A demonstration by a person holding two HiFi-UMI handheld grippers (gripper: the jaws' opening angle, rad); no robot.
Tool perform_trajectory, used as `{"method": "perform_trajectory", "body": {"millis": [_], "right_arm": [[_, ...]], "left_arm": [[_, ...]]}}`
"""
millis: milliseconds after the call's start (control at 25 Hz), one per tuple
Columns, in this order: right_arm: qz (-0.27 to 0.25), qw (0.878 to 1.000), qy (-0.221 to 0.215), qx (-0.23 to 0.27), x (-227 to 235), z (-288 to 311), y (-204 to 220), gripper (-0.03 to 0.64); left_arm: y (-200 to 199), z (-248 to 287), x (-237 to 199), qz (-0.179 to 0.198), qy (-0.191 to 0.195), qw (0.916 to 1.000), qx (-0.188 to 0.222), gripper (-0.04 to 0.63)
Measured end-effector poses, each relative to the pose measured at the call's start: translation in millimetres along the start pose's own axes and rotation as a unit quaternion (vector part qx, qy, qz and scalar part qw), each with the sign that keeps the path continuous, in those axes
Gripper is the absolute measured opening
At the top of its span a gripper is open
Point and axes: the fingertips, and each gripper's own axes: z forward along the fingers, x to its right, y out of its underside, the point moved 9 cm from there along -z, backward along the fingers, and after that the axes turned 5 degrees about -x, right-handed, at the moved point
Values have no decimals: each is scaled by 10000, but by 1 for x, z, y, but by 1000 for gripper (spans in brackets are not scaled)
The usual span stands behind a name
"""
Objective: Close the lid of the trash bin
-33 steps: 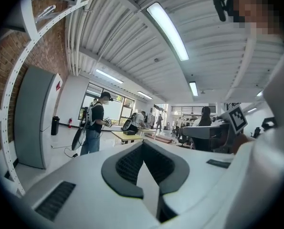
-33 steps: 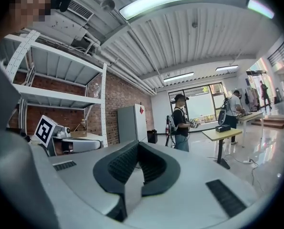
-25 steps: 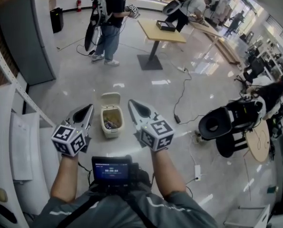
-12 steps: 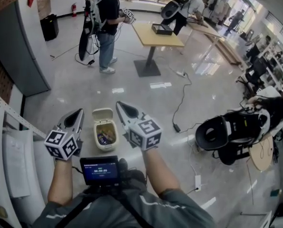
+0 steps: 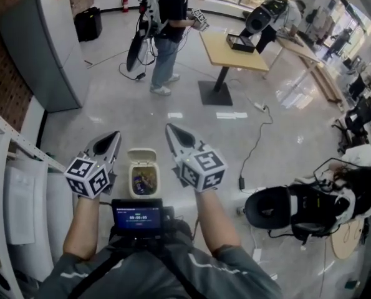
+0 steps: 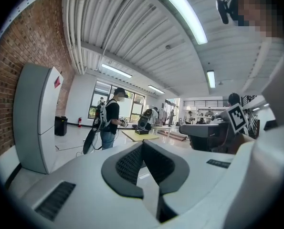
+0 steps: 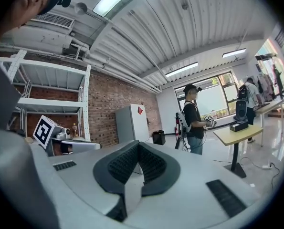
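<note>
Below, trash bin (image 5: 131,180) long axis pointing away, lid (image 5: 141,156) raised at far end, left gripper (image 5: 113,137), right gripper (image 5: 171,131), jaws closed.

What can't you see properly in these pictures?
- Head view: the stuff inside the bin is too small to name.
- Head view: the screen digits are too small to read.
- Both gripper views: the bin is out of frame.

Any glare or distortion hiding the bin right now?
Head view: fisheye bends the edges, window glare patches the floor, yet the trash bin reads sharp, lid up. Left and right gripper views: strong fisheye, dark corners, no bin in frame.
</note>
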Motion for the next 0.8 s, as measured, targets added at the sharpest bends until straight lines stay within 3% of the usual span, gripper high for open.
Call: {"method": "perform_trajectory", "body": {"millis": [240,640,800], "right_arm": [[180,9998,-30,-104,5,43,25,12],[217,9992,309,-140,4,84,1,12],[225,9981,477,-316,-9,95,3,12]], "left_arm": [[18,15,-35,-7,-17,9999,-115,-5],[-9,36,-81,94,241,9996,-95,-5],[-3,37,-99,-61,423,9990,-141,-5]]}}
